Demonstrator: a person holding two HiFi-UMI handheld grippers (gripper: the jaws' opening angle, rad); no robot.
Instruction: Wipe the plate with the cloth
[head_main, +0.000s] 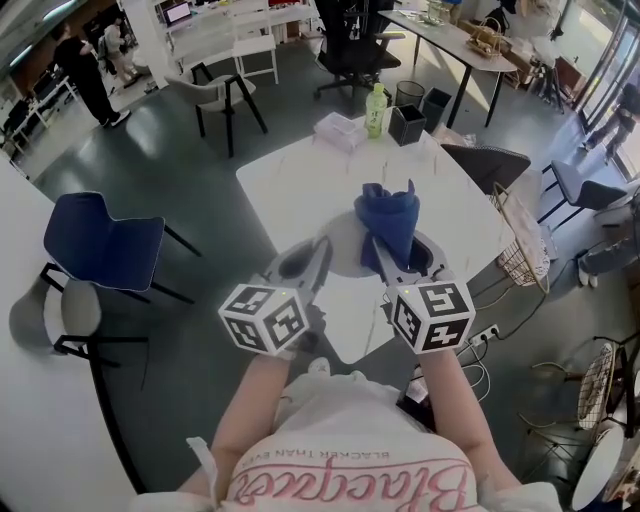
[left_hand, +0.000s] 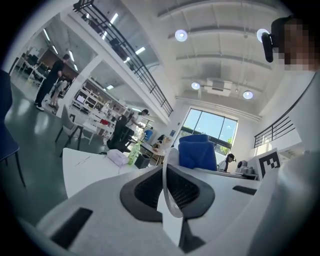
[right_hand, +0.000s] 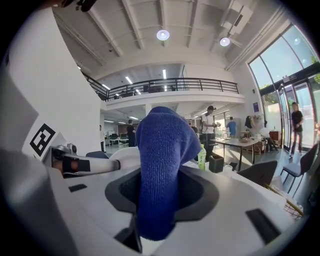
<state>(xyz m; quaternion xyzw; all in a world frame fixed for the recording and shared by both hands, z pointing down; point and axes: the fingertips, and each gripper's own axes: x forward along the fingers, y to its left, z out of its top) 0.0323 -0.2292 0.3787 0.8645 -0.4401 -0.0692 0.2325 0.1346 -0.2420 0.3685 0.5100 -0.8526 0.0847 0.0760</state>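
Big open office hall with a grey floor, and I'm standing at the near corner of a white table (head_main: 290, 170). It's mostly bare apart from a green bottle (head_main: 376, 110) and a small tissue pack (head_main: 338, 130) at the far end. My left tongs (left_hand: 167, 192) are pinched shut on the rim of the thin white round plate (head_main: 345, 250), which sits between my two hands over the near part of the table. My right tongs (right_hand: 157, 195) are clamped on a bunched-up blue terry cloth (right_hand: 160, 165) that pokes up right by the plate's far side, can't tell if it's touching. I'd guess the plate is stiff, slick and breakable. With only a one-edge pinch it'll probably want to twist if I scrub hard, so light strokes toward the held rim seem safest. The cloth is soft and floppy, so only the loose end really wipes. Room-wise, the table edge is right under me, there's a wire basket (head_main: 520, 240) close on the right, and a blue chair (head_main: 100, 240) well off to the left.
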